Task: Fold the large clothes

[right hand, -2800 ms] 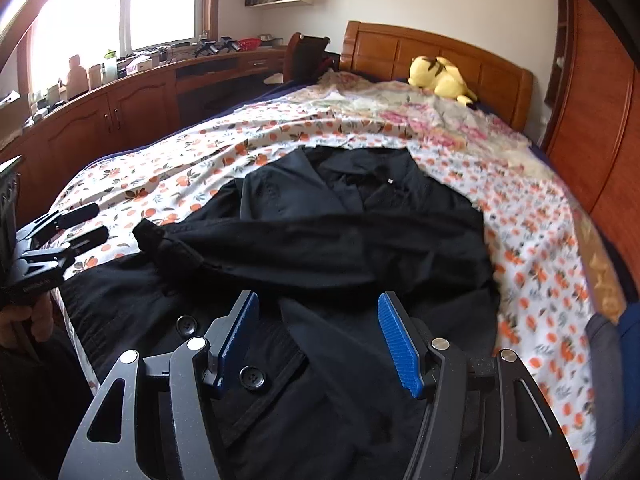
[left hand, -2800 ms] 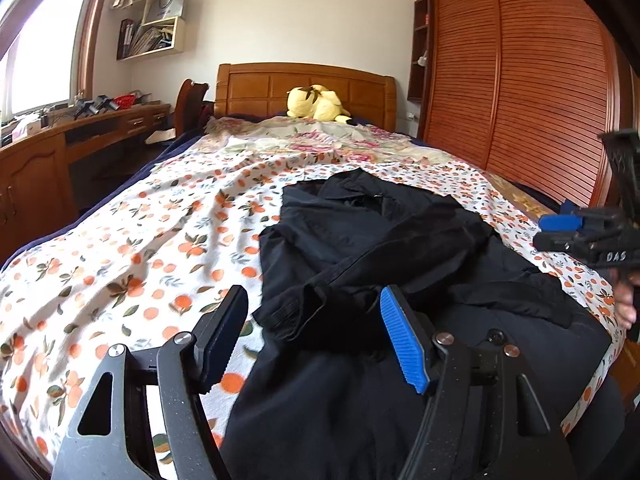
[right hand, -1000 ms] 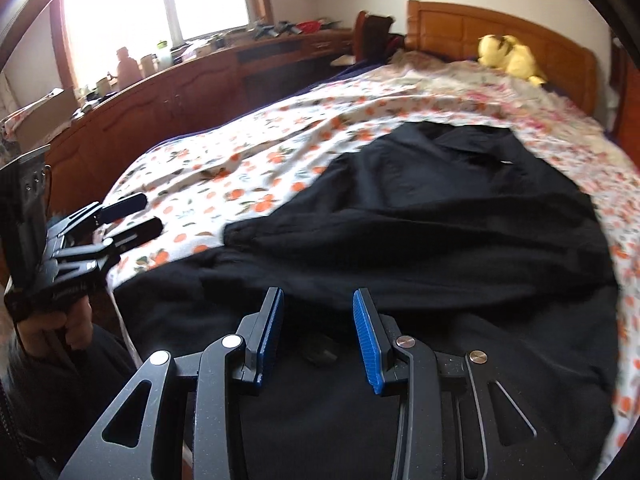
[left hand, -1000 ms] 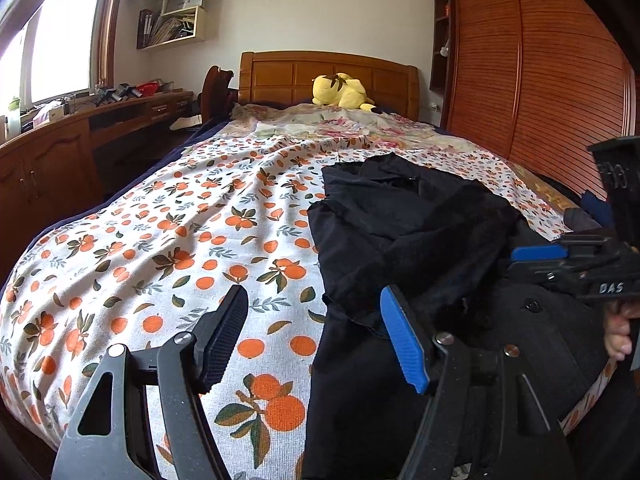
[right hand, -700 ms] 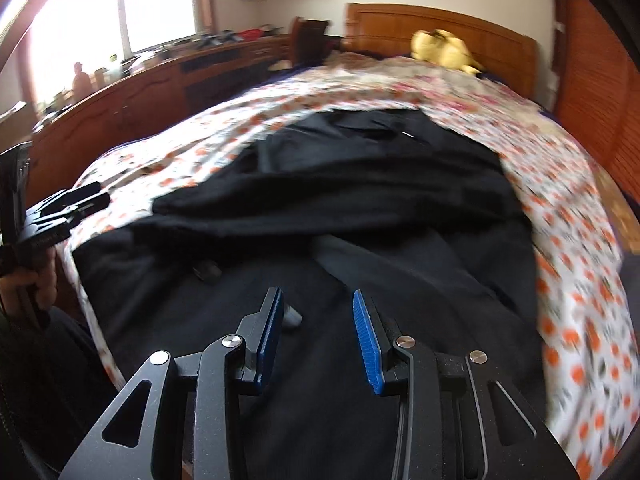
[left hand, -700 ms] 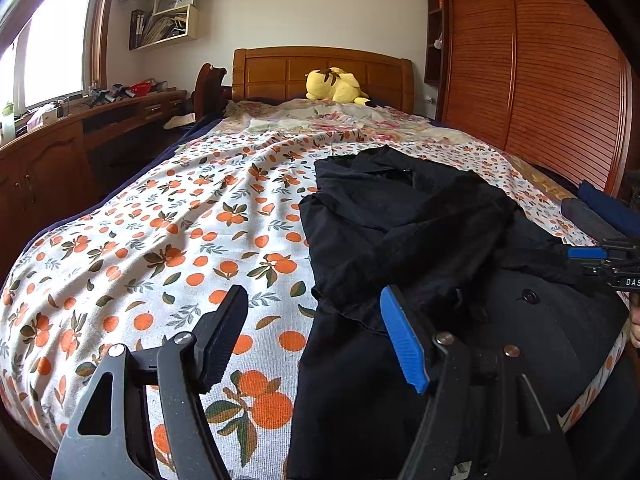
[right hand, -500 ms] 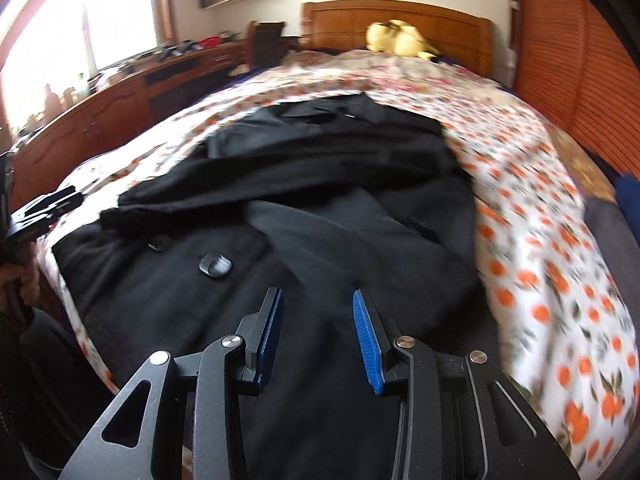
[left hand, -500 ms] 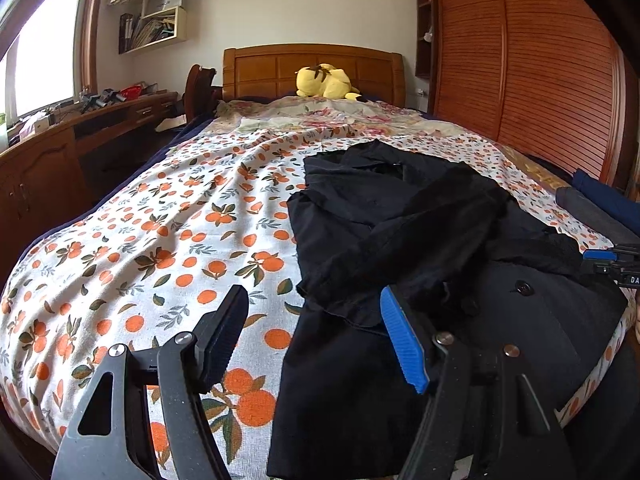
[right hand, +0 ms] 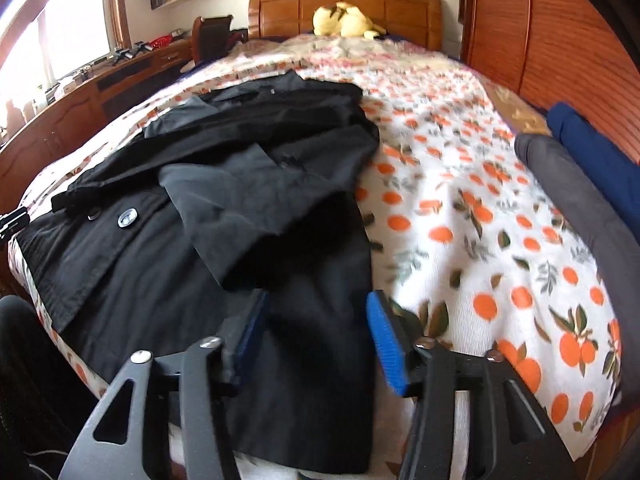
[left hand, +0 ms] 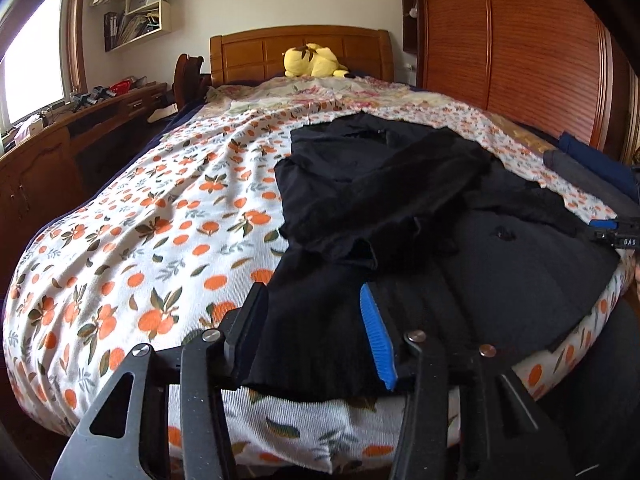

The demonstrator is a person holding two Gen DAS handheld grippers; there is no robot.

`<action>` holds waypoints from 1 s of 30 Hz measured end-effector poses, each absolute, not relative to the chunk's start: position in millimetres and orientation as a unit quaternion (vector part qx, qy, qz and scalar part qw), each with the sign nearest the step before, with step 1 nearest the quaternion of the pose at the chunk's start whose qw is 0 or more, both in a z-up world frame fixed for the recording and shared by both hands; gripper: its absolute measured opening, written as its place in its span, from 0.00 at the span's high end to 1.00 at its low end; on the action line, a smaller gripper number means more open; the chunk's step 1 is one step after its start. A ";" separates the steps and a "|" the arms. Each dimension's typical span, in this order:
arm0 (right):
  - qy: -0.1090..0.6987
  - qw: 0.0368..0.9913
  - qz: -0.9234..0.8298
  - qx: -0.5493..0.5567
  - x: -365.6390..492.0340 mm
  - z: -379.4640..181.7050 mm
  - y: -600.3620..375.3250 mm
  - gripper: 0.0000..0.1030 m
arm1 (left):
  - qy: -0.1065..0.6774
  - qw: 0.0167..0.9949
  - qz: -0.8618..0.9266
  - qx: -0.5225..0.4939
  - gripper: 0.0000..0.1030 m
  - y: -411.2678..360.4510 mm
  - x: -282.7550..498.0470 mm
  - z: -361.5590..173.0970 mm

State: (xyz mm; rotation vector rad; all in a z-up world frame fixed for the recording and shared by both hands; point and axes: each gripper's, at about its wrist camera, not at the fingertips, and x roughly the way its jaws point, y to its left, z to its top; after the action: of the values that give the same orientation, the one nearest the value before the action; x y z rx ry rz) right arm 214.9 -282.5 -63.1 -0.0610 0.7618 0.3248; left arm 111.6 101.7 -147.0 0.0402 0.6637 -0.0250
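So the big black button-front coat [left hand: 384, 184] is spread across the near end of the bed's orange-print white sheet [left hand: 132, 216], hem hanging off the near edge. The left claw [left hand: 316, 332] has just been closing, with the hem's left corner between its jaws; can't tell if the pads actually bite. The right claw [right hand: 312, 340] has just been opening and straddles the right corner, not squeezing it. Rolled grey and blue fabric [right hand: 580, 184] lies off right, and a yellow plush toy [right hand: 344, 20] sits by the far wooden headboard [right hand: 404, 8].
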 end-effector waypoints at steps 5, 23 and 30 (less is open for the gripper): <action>0.380 0.910 0.160 -0.038 204.6 -64.2 -290.2 0.38 | 0.343 0.939 -0.010 0.017 0.66 108.7 109.3 -151.2; 0.384 0.910 0.149 -0.044 178.6 -59.4 -288.8 0.37 | 0.377 0.926 0.013 -0.010 0.61 126.9 105.9 -173.5; 0.387 0.908 0.153 -0.043 174.7 -59.5 -289.2 0.37 | 0.377 0.926 0.013 -0.012 0.61 127.4 106.9 -174.9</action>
State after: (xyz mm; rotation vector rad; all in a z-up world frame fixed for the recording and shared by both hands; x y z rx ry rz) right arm 174.7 -289.2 -59.5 -0.0880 0.7982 0.3161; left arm 106.9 127.4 -174.9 -0.0239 0.7737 0.0257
